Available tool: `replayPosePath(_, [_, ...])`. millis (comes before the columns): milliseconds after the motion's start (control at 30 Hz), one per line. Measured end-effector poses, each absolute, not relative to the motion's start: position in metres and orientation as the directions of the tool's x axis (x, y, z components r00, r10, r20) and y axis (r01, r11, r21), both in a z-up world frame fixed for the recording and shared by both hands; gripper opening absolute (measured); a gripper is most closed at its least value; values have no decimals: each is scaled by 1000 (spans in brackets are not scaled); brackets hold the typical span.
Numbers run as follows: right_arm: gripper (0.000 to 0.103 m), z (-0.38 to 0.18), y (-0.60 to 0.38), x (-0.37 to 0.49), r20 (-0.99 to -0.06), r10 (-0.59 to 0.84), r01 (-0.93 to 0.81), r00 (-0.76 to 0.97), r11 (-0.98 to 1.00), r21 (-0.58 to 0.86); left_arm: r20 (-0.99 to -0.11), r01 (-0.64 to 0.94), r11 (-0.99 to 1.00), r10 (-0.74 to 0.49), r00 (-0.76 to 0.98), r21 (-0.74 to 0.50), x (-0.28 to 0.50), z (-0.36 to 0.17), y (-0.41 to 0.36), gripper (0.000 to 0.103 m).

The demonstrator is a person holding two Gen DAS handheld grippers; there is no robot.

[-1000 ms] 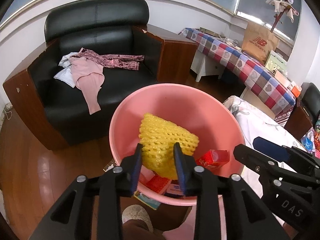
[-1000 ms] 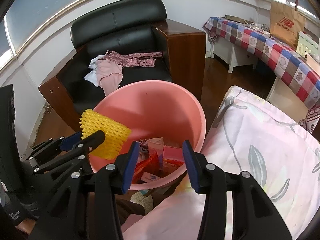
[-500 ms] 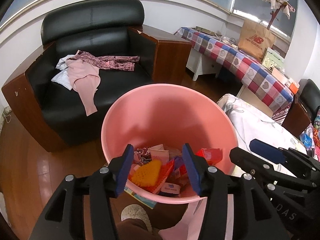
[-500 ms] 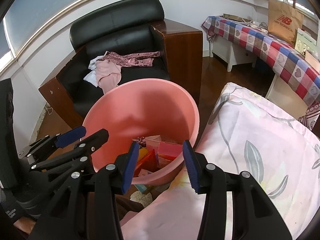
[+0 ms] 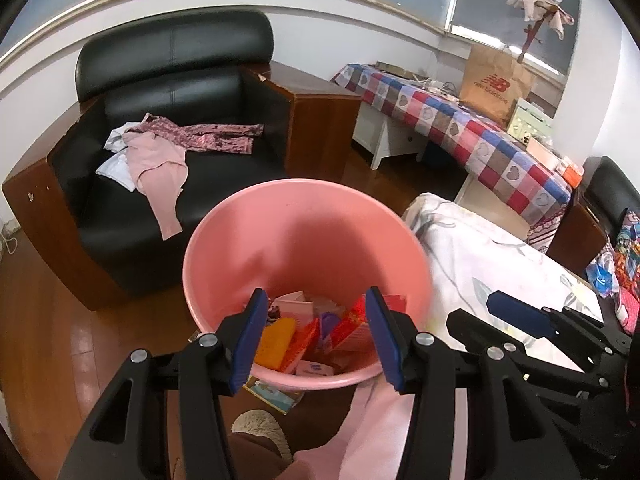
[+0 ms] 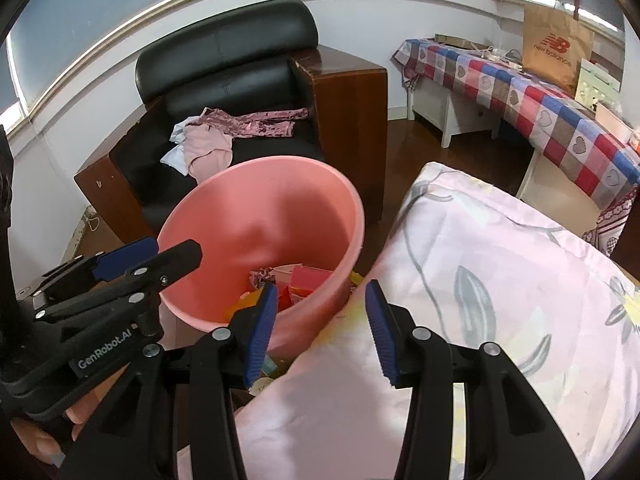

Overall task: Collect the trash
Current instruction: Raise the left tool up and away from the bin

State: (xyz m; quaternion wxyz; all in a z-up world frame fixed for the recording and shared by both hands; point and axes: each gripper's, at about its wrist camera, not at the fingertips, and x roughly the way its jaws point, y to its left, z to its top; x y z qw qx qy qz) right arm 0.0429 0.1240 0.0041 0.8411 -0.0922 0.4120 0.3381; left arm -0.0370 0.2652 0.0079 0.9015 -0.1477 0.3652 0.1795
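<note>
Yellow foam net (image 5: 276,342) lies in bucket (image 5: 304,216) below left gripper (image 5: 316,336), wide, empty.

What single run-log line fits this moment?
left gripper: open, empty | right gripper: open, empty | yellow foam net: in pink bucket | phase: released

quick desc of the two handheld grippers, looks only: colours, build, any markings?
Both match: left gripper and right gripper have black plastic clamp-style arms with silver rivets and ribbed blue pads on the fingers. White lettering "GenRobot.AI" on the left unit's body. No cables or sleeves visible.
</note>
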Motion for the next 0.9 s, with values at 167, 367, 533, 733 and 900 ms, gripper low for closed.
replayPosePath(167, [46,6,111,38,-750,489,-635,445,763,121,-698,-419,899,218,683,-130,-42,16,250,50])
replayPosePath(367, [46,11,96,27,-738,478,-630,477,771,93,-670,-407,907,233,705,-112,-51,27,232,49])
replayPosePath(533, [46,14,82,17,-730,478,-619,489,779,95,-654,-409,906,244,716,-110,-57,35,220,43])
replayPosePath(733, [46,16,66,4,-717,471,-602,514,794,90,-651,-396,912,237,721,-105,-62,37,203,31])
replayPosePath(900, [46,16,56,-4,-709,463,-588,533,805,84,-649,-375,921,225,727,-101,-66,38,192,26])
